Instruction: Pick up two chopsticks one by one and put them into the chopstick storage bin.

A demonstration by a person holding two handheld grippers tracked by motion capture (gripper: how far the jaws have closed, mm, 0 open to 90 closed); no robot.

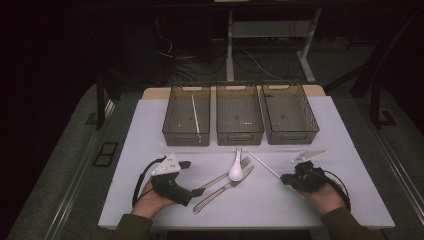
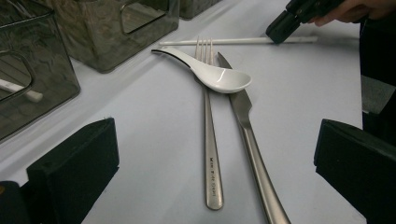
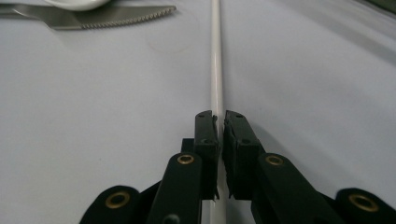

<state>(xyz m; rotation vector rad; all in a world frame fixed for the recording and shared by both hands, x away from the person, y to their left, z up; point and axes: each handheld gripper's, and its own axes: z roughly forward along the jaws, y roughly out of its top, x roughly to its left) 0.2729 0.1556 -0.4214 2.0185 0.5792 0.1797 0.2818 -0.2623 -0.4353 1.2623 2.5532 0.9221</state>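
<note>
Chopstick handling is the thing to watch here tbh. It's seen lying flat on the white table, running diagonally from near the middle bin down toward the right gripper, just beside the cutlery pile. In the right gripper view the jaws are clamped tight on the near end of it, with the rest of the stick stretching straight away across the table. A thin, stiff, smooth plastic rod like that is judged to be very light but slippery, so it could easily be rolled or swung out of line when it's pinched this close to 1 end; a hold nearer the middle would probably be steadier, though the end grip does make it easier to be dropped lengthwise into a bin. 1 matching stick can already be seen in the left bin, so that's likely where this one is meant to go. The left gripper is held low over the table with its jaws wide apart and nothing between them, pointed at the spoon, fork and knife, which haven't been touched.
</note>
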